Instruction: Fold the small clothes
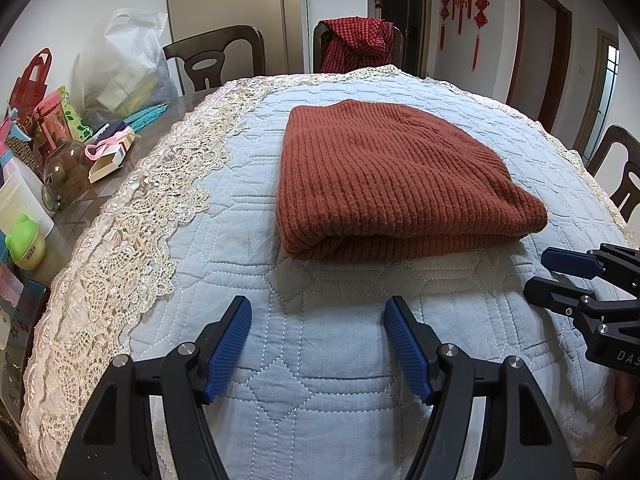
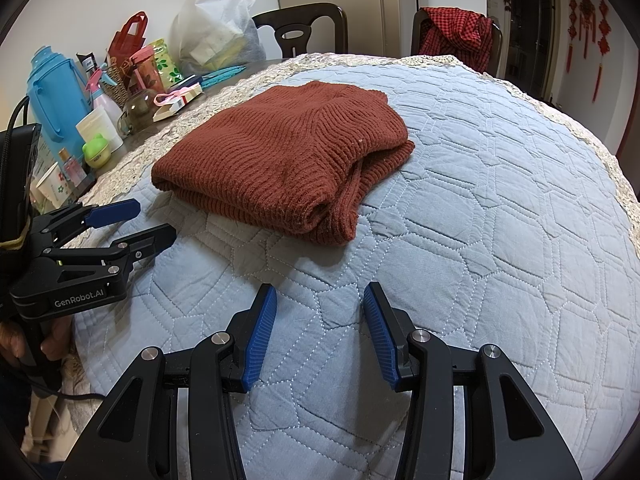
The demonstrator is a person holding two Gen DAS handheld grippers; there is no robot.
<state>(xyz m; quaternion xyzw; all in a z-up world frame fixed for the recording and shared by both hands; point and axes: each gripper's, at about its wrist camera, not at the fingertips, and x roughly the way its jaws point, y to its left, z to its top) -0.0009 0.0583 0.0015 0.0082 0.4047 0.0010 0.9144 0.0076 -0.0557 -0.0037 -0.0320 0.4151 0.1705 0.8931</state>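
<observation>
A rust-red ribbed knit sweater (image 1: 384,176) lies folded into a thick rectangle on the pale blue quilted cover (image 1: 248,264); the right wrist view shows the sweater (image 2: 288,160) with its layered edges facing me. My left gripper (image 1: 318,312) hovers open over bare quilt just short of the sweater's near fold, nothing between its blue pads. My right gripper (image 2: 320,298) is open too, over the quilt in front of the sweater. Each gripper shows in the other's view: the right gripper (image 1: 536,274) at the right edge, the left gripper (image 2: 156,220) at the left, held by a hand.
The cover's cream lace border (image 1: 132,232) runs along the left. Beyond it the table holds clutter: a glass teapot (image 1: 66,176), a blue thermos (image 2: 56,96), a white bag (image 1: 120,68), small bottles. Dark chairs (image 1: 216,56) stand behind, one draped with a red checked garment (image 1: 356,44).
</observation>
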